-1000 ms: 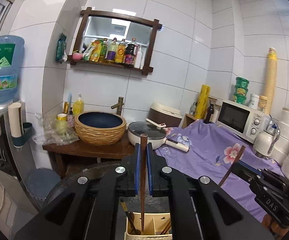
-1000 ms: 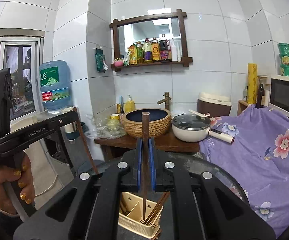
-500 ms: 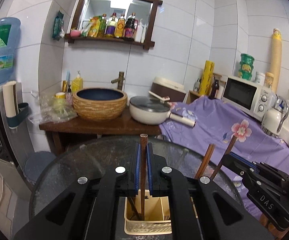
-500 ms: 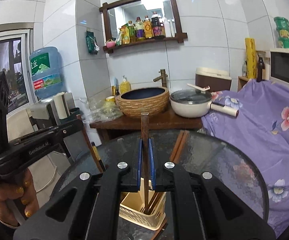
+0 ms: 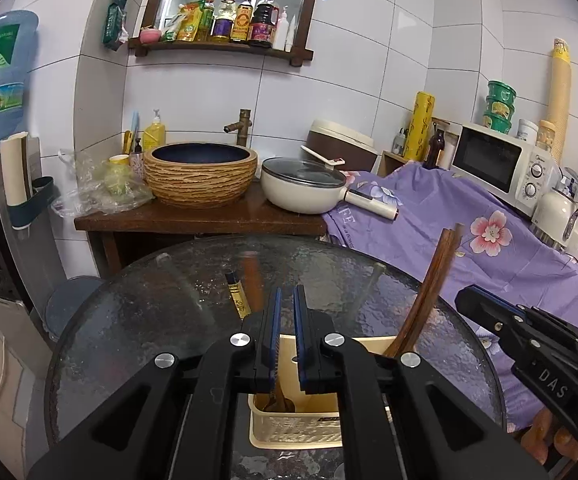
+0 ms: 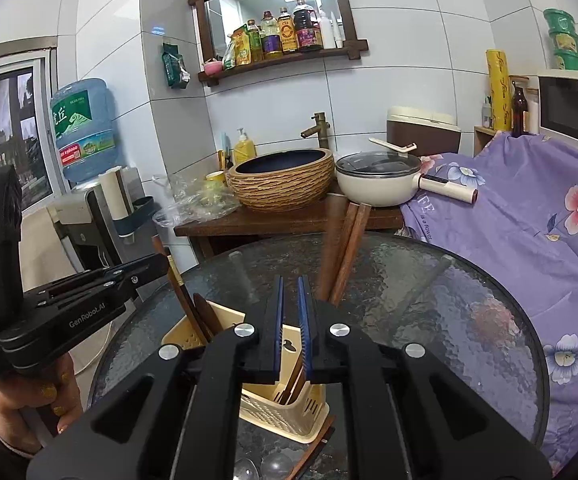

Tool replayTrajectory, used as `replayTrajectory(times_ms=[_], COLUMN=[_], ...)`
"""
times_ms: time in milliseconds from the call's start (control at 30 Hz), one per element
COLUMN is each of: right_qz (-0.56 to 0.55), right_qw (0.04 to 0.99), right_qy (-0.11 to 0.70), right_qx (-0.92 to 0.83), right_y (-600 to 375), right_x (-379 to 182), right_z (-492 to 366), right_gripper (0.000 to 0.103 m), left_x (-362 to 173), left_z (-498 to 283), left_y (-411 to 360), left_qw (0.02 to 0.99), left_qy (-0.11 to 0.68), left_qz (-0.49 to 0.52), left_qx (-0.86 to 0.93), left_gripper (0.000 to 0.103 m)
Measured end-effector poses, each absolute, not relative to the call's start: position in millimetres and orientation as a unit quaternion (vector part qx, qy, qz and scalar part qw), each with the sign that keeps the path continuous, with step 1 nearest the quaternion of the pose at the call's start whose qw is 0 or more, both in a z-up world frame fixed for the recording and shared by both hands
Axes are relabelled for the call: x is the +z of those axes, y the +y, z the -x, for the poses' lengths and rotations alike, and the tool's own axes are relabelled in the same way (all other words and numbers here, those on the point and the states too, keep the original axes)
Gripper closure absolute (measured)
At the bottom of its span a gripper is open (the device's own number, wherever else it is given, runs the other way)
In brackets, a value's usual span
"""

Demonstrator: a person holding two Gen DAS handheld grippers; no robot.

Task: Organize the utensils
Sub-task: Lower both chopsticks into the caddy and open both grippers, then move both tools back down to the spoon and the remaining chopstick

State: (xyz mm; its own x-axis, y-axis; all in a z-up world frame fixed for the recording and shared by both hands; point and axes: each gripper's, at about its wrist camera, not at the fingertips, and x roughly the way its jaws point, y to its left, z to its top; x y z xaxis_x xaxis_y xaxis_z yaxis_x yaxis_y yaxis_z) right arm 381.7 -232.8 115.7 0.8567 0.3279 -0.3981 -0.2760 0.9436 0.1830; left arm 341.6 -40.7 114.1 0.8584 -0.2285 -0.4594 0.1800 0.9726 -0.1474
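A cream plastic utensil holder (image 5: 297, 428) stands on the round glass table (image 5: 149, 320), right under both grippers. My left gripper (image 5: 287, 312) hovers over it with its jaws opening and nothing between the blue pads. A blurred brown chopstick (image 5: 251, 280) drops just left of them, beside a yellow-tipped one (image 5: 236, 298). My right gripper (image 6: 291, 304) shows a narrow bare gap above the holder (image 6: 285, 412). A blurred chopstick (image 6: 327, 248) falls against two brown chopsticks (image 6: 353, 248) leaning in the holder. Each gripper appears in the other's view: the right gripper (image 5: 489, 312), the left gripper (image 6: 145, 272).
Behind the table a wooden counter (image 5: 193, 216) carries a woven basin (image 5: 201, 176) and a white lidded pan (image 5: 305, 188). A purple flowered cloth (image 5: 469, 216) covers the right side, with a microwave (image 5: 497, 164) on it. A water dispenser (image 6: 85, 132) stands left. A person's hand (image 6: 29, 400) grips the left tool.
Both grippers have sunk toward the holder. The chopstick held upright in each is no longer between the pads and now drops, blurred, into the holder.
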Motion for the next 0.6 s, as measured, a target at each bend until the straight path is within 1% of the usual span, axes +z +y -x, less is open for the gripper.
replayTrajectory(times_ms=[33,67,100,133,167,200,267,300,333,500,600], right_qz=[-0.059,-0.06,-0.064,-0.068,-0.071,-0.069,-0.069,-0.07,-0.068,-0.046,-0.05], right_qw=[0.962,0.962,0.963,0.964,0.966,0.966,0.965,0.963,0.962,0.949,0.932], right_qy=[0.217,0.216,0.212,0.208,0.203,0.201,0.206,0.212,0.22,0.279,0.334], right_qx=[0.157,0.156,0.154,0.151,0.147,0.145,0.147,0.148,0.15,0.137,0.133], right_y=[-233.9,-235.4,-238.2,-241.2,-244.0,-245.9,-249.1,-250.6,-251.6,-252.2,-255.7], right_x=[115.8,115.7,115.3,115.2,114.3,112.2,106.4,101.4,96.3,54.4,21.3], right_z=[-379.4,-376.5,-371.1,-366.3,-359.8,-352.4,-341.5,-336.3,-332.9,-323.5,-327.6], right_gripper=[0.087,0.073,0.064,0.054,0.054,0.054,0.053,0.053,0.052,0.052,0.052], left_x=[114.2,114.5,114.5,114.4,113.4,111.3,104.5,101.0,95.5,53.2,27.5], left_z=[-339.3,-337.4,-332.6,-327.0,-318.9,-312.4,-299.0,-294.9,-290.4,-275.6,-270.9], left_y=[-40.1,-40.1,-38.7,-37.7,-36.0,-35.4,-35.2,-34.6,-33.4,-28.0,-31.0], left_qw=[0.963,0.963,0.964,0.965,0.967,0.968,0.969,0.969,0.967,0.951,0.941], left_qy=[0.243,0.242,0.239,0.234,0.227,0.223,0.222,0.224,0.229,0.285,0.315], left_qz=[0.049,0.05,0.052,0.054,0.053,0.048,0.039,0.039,0.04,0.048,0.038], left_qx=[-0.108,-0.109,-0.109,-0.108,-0.108,-0.107,-0.102,-0.101,-0.102,-0.109,-0.113], left_gripper=[0.082,0.076,0.062,0.053,0.05,0.045,0.04,0.035,0.032,0.032,0.032])
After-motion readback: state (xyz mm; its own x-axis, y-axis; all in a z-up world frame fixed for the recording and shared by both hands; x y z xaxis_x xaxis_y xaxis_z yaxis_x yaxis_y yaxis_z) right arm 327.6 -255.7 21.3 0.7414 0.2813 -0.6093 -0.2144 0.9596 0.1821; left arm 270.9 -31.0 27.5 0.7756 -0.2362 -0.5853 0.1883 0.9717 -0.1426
